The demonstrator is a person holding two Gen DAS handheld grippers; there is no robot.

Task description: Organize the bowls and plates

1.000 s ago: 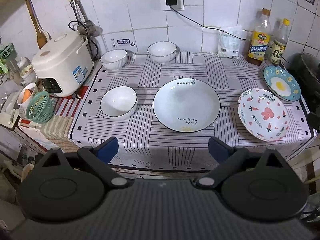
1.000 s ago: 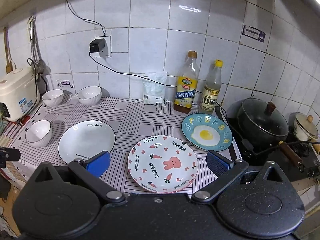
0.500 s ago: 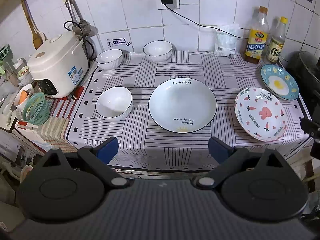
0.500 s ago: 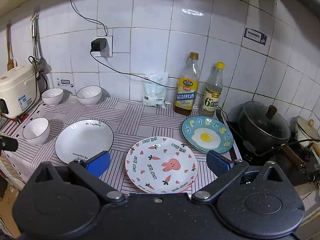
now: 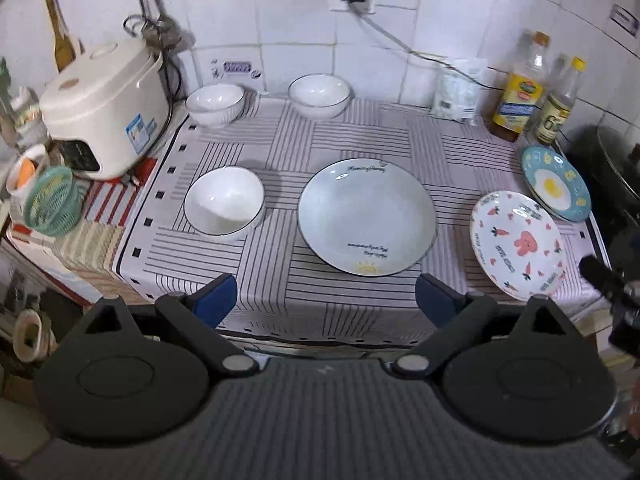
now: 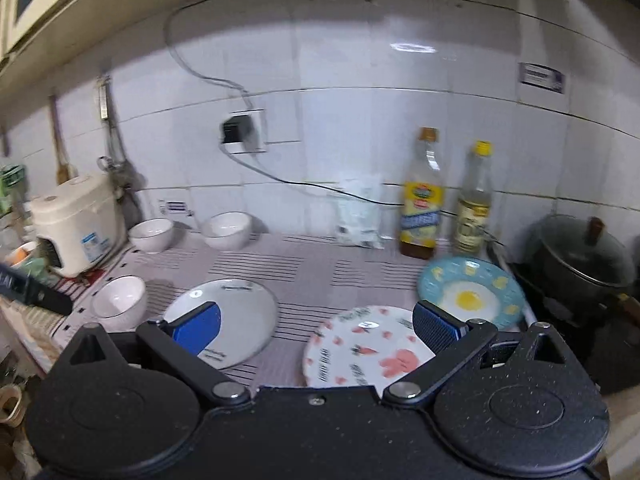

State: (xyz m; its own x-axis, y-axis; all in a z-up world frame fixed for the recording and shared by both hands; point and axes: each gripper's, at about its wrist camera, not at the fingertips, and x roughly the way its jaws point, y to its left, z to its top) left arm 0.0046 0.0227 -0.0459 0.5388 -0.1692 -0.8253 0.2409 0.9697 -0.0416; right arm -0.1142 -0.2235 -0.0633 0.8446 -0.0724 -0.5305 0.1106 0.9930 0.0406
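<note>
Large white plate [image 5: 366, 216] sits mid-surface on the striped cloth [image 5: 352, 136], ahead of and between the fingers of the left gripper [image 5: 326, 300], not touched. White bowl [image 5: 224, 201] just left of it, apart. Two more white bowls at the back by the wall: one [image 5: 215, 102] beside the rice cooker [image 5: 105, 110], one [image 5: 319, 94] further right. Rabbit plate [image 5: 519, 245] near the right front edge of the surface; egg plate [image 5: 555, 183] behind it, the two rims overlapping or touching, cannot tell which. Left gripper hangs off the front edge of the surface, jaws spread wide, nothing between them, looking down at a steep angle. Right gripper [image 6: 316, 326] is lower and flatter to the surface, jaws also spread wide and empty; in its view the rabbit plate [image 6: 370, 346] lies between the fingers, its near rim cut off by the gripper body, and the egg plate [image 6: 470, 294] is behind the right finger. The left finger [image 6: 197, 328] covers part of the large white plate [image 6: 236, 316]. Two bottles [image 6: 422, 196] and a dark lidded pot [image 6: 580, 256] stand at the right rear. Right wrist view is smeared; plate lettering unreadable there. A dark object at the right edge of the left wrist view, too cut off to identify.
</note>
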